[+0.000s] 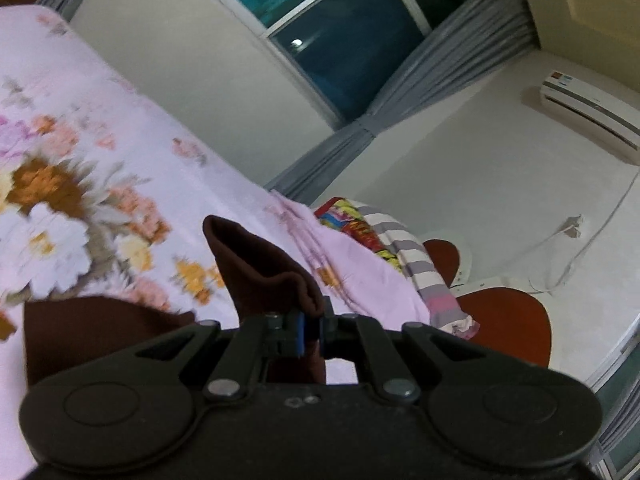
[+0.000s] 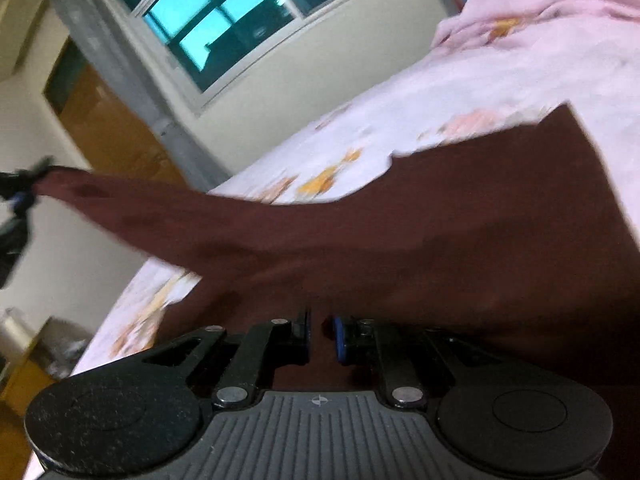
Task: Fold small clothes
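Both fingers [image 1: 308, 326] [image 2: 322, 334] clamped on dark brown garment [image 2: 440, 220], stretched above floral bedsheet [image 1: 100, 140].

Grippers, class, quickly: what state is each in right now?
Left gripper: shut on the brown cloth.
Right gripper: shut on the same cloth.

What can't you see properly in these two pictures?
- Brown cloth, right wrist view: what garment it is; motion blur and the picture's right and bottom edges cut it off.
- Left tool, right wrist view: blurred and cut by the left edge.
- Brown cloth's lower part, left wrist view: hidden behind the left tool's body.
- Striped bedding, left wrist view: mostly hidden by the pink sheet.
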